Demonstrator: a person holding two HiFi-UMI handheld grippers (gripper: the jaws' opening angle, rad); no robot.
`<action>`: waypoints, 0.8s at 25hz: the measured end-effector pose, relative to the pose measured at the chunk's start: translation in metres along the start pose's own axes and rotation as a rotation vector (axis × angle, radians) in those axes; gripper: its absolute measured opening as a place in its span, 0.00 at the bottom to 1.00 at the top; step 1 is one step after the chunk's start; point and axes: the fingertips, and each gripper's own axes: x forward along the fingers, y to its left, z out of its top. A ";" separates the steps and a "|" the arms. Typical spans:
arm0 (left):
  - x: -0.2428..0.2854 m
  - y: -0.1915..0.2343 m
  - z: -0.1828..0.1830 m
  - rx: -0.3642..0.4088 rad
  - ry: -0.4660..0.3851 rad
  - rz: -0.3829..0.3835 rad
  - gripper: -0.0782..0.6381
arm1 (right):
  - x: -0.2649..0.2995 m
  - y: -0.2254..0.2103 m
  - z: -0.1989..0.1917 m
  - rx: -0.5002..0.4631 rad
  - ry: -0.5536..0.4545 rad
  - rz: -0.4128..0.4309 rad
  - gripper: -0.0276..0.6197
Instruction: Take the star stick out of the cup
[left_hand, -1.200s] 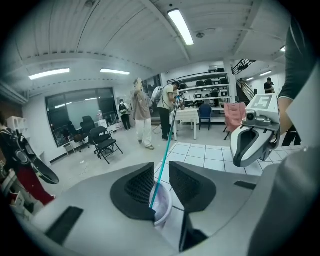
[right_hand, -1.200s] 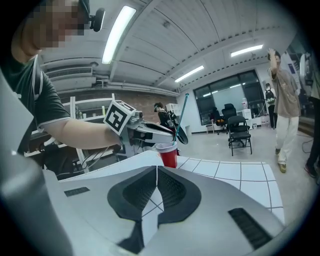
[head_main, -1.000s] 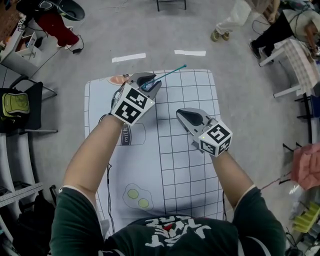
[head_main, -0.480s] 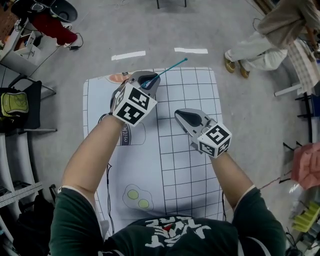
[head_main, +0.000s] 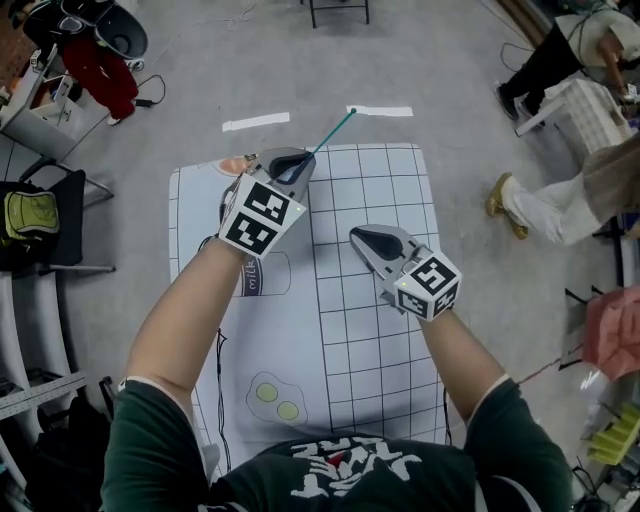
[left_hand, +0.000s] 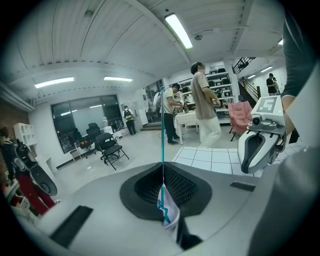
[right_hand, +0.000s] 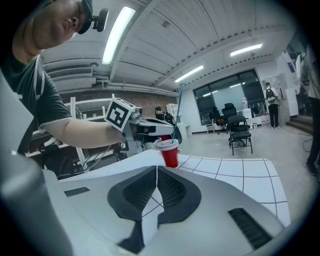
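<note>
- The left gripper (head_main: 290, 168) has its jaws closed tight on the thin teal star stick (head_main: 330, 133). It grips the stick near its lower end.
- From the jaws the stick goes up and to the far right, and its tip reaches over the far edge of the table.
- In the left gripper view the stick stands straight up from the closed pads, with a small zigzag part low between them.
- The red cup (right_hand: 170, 154) shows only in the right gripper view. It stands upright on the gridded mat (head_main: 380, 340), just under the left gripper.
- There the stick rises from the mouth of the cup. I cannot tell if its end is inside the cup.
- The right gripper (head_main: 372, 238) hovers over the middle of the mat, to the right of the left one and nearer. Its jaws are almost together with nothing between them.
- On the floor to the far right a person (head_main: 560, 200) is walking.
</note>
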 end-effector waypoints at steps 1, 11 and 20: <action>-0.004 0.002 0.006 0.002 -0.013 0.004 0.13 | -0.002 0.000 0.002 -0.004 0.000 -0.003 0.09; -0.051 0.026 0.071 -0.031 -0.129 0.054 0.12 | -0.025 0.015 0.046 -0.052 -0.031 -0.030 0.09; -0.124 0.040 0.142 -0.067 -0.239 0.102 0.12 | -0.058 0.053 0.096 -0.099 -0.066 -0.054 0.09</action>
